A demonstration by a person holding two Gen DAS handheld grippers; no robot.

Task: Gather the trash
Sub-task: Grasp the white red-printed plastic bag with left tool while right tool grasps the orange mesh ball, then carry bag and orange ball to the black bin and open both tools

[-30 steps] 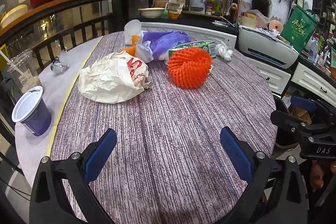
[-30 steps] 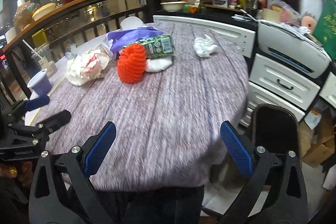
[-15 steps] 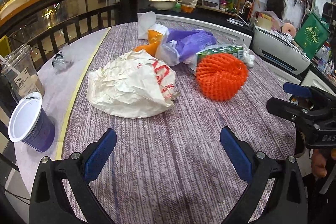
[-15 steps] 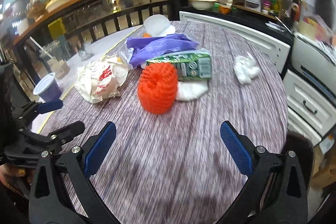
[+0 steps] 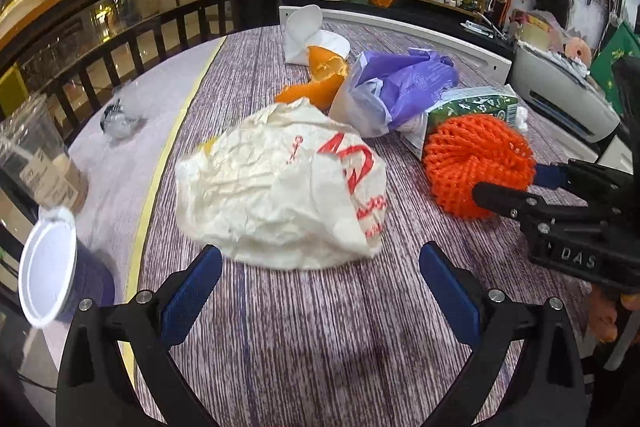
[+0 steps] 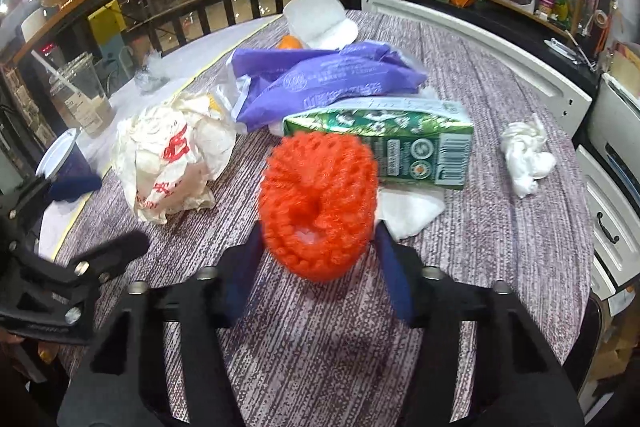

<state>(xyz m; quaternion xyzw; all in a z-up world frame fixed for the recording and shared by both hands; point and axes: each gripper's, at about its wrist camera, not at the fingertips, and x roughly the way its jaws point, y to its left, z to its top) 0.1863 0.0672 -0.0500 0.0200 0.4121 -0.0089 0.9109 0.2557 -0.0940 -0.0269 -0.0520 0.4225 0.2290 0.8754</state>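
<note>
The right gripper [image 6: 318,267] has its fingers either side of the orange foam net [image 6: 318,205] on the counter [image 6: 500,267] – closing, whether gripping yet I cannot tell. Squeeze gently – the net is soft – then lift clear of the green carton [image 6: 400,151]. The left gripper [image 5: 320,291] hangs wide open and empty before the crumpled white bag [image 5: 280,187]

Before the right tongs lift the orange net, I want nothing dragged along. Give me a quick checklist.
1. Orange net between right tongs: ok.
2. Pads pressing the net: cannot tell, motion blur.
3. Net clear of the green carton: cannot tell, they overlap in view.
4. White tissue free of the right pad: cannot tell.
5. Left tongs open, holding nothing: ok.
6. White bag apart from the net: ok.
</note>
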